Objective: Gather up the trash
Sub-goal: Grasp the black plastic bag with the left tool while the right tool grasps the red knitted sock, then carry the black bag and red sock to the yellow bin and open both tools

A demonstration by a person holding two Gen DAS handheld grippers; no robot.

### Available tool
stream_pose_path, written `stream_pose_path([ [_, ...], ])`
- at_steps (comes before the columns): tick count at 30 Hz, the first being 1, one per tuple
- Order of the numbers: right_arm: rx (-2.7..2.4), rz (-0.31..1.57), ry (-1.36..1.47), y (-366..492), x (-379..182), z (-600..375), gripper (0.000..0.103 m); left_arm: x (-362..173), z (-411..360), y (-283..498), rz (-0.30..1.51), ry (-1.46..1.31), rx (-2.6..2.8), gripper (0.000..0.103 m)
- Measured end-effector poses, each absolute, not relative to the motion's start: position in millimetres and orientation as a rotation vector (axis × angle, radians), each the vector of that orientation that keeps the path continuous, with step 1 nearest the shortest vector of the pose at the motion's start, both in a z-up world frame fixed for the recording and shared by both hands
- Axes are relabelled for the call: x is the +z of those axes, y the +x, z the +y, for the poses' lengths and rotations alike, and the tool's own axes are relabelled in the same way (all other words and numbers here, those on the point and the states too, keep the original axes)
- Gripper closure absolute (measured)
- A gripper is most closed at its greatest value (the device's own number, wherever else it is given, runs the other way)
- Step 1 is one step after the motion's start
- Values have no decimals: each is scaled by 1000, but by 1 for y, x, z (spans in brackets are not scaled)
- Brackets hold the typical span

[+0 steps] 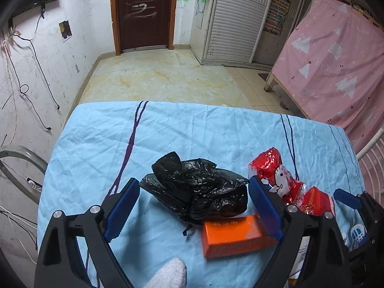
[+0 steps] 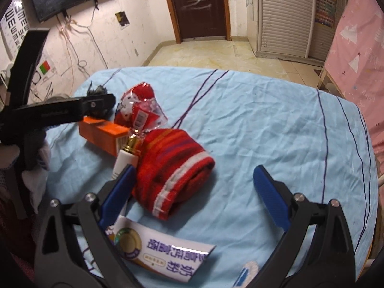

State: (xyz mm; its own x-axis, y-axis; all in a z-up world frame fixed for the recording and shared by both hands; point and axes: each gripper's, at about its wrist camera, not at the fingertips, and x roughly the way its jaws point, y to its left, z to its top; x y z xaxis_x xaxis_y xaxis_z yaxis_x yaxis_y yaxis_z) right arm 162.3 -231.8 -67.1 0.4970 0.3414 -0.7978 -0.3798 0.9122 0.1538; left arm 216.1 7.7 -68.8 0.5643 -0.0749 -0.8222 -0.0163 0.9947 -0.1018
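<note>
On the light blue tablecloth point(image 1: 204, 129) lies a crumpled black plastic bag point(image 1: 199, 187), and my left gripper point(image 1: 193, 189) stands open around it, blue pads on either side, not pressing. An orange box point(image 1: 234, 236) lies just below the bag. A red cartoon-print wrapper point(image 1: 280, 175) sits to its right. In the right wrist view my right gripper point(image 2: 194, 177) is open above a rolled red striped sock point(image 2: 172, 168). A white printed packet point(image 2: 165, 247) lies under it. The red wrapper point(image 2: 141, 112), the orange box point(image 2: 103, 132) and a white tube with a gold cap point(image 2: 127, 153) lie left of the sock.
The table's far edge drops to a tiled floor point(image 1: 163, 79) with a brown door point(image 1: 144, 12) behind. A pink sheet point(image 1: 336, 60) hangs on the right and a white rack point(image 1: 374, 163) stands at the table's right edge. A white-gloved fingertip point(image 1: 170, 273) shows below my left gripper.
</note>
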Motion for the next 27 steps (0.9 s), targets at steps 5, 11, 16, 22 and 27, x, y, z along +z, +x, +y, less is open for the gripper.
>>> stream_pose_path([
  [5, 437, 950, -90, 167, -68, -221, 16, -74, 9, 220, 977, -109, -54, 43],
  [11, 492, 929, -131, 161, -64, -206, 56, -75, 6, 217, 965, -92, -73, 67],
  [16, 516, 905, -156, 150, -60, -203, 73, -73, 1, 210, 950, -94, -86, 70],
  [22, 507, 869, -131, 139, -49, -209, 78, -60, 8, 190, 904, -116, -75, 70],
  [27, 487, 822, -93, 129, -34, -220, 78, -46, 8, 175, 870, -124, -71, 70],
])
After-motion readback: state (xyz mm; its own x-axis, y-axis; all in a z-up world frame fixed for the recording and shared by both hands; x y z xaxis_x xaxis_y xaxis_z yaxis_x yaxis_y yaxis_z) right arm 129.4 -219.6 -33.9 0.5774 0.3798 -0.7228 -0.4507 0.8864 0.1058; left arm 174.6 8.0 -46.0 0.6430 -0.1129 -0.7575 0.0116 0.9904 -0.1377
